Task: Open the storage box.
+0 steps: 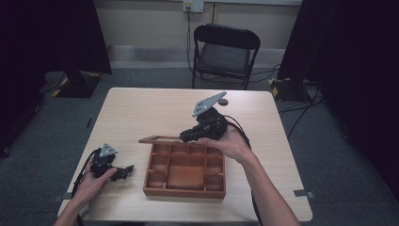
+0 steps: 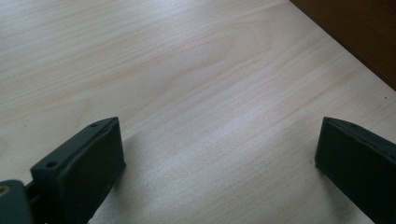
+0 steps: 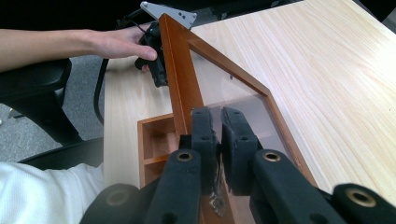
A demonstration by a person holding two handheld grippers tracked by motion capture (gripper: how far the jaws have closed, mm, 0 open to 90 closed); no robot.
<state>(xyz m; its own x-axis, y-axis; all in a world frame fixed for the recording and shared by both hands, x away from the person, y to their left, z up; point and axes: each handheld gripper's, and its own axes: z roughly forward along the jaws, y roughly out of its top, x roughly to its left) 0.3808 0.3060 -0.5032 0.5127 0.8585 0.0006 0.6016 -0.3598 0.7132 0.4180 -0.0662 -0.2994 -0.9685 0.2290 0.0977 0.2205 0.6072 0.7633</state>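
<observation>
Box is seen mid-table near the 6 o'clock edge, its lid clamped at the rim by the right gripper, left gripper parked at 9 o'clock with jaws spread, bare table left toward 12; no legible markings.

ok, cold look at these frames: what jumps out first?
The right tool, shut on the glass-paned lid of the wooden compartment box at mid-table, holding it swung open at the box's far edge. Then the left tool, resting open on bare table left of the box, and the empty chair beyond.
</observation>
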